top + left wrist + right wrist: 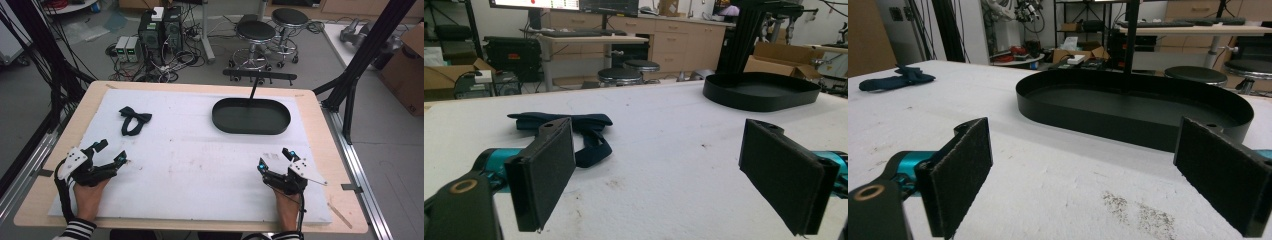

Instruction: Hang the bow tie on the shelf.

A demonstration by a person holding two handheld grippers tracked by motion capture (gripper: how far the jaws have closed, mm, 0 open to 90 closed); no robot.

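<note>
A dark navy bow tie lies on the white mat, far left of centre; it also shows just beyond my left jaws and far off to the left. A black oval tray with an upright post stands empty at the far right of the mat. My left gripper rests near the front left, open, with nothing between its pads. My right gripper rests near the front right, open and empty, facing the tray.
The white mat covers a wooden table. Behind the table stand two stools, computer cases and cables on the floor. Black frame struts rise at the right, cardboard boxes farther right.
</note>
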